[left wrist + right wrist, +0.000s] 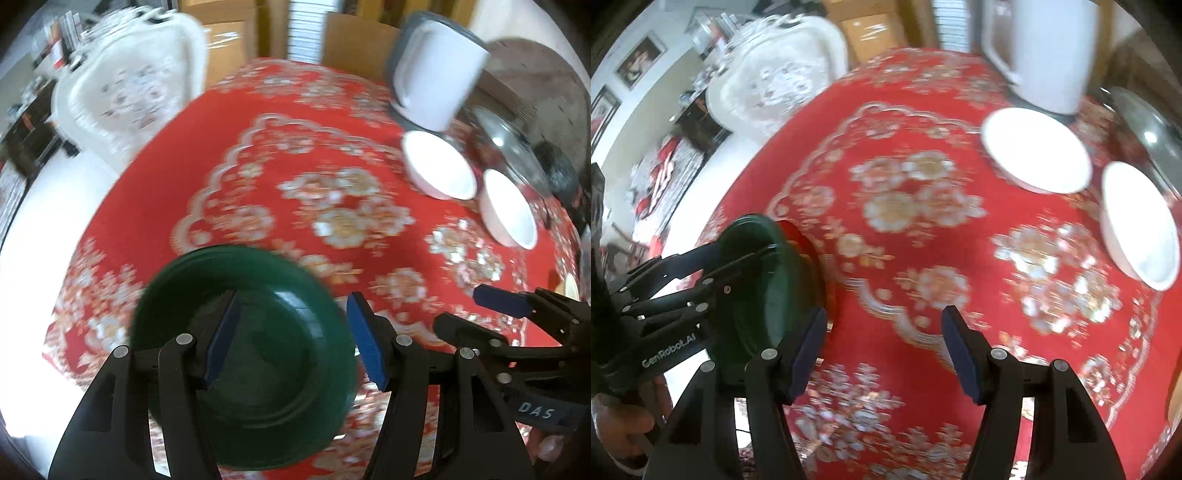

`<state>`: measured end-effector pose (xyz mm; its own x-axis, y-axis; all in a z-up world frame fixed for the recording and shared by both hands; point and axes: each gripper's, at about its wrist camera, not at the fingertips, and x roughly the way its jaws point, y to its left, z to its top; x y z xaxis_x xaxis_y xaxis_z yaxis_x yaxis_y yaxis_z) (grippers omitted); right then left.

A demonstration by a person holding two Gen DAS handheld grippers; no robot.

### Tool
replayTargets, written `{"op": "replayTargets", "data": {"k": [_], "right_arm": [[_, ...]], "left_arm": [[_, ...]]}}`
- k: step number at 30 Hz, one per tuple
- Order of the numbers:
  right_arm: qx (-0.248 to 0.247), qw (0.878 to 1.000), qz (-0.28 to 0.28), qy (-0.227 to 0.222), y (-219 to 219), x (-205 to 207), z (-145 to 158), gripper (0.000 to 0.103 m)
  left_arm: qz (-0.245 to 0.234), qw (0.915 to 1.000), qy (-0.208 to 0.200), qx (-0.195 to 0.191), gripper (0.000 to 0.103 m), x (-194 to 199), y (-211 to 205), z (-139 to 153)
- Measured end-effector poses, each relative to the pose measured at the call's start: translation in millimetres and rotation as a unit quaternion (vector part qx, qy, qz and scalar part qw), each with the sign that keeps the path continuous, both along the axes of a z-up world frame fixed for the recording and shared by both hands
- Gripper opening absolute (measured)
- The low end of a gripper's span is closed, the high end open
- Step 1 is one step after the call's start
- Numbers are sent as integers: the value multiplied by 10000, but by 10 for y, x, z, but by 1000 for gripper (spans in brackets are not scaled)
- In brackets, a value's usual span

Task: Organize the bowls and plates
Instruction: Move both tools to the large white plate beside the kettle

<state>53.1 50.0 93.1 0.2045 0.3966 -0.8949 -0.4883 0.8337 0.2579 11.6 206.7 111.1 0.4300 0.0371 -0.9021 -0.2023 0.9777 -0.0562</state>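
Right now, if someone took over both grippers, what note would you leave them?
Left gripper: open, over the green plate, not gripping it.
Right gripper: open, empty.
Things: plate on the red tablecloth; two white bowls side by side across the table, by the white jug.
Done: nothing stacked.
Left: likely stack the bowls and group them with the plate.

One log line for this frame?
left gripper: open over green plate | right gripper: open, empty | white bowls far right
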Motion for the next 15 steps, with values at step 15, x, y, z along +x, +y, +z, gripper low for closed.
{"op": "replayTargets", "data": {"k": [15], "right_arm": [[-50, 9925, -1210, 175, -1322, 280, -160, 65]], "left_arm": [[-1248, 9922, 76, -3, 61, 659, -1357, -44]]}}
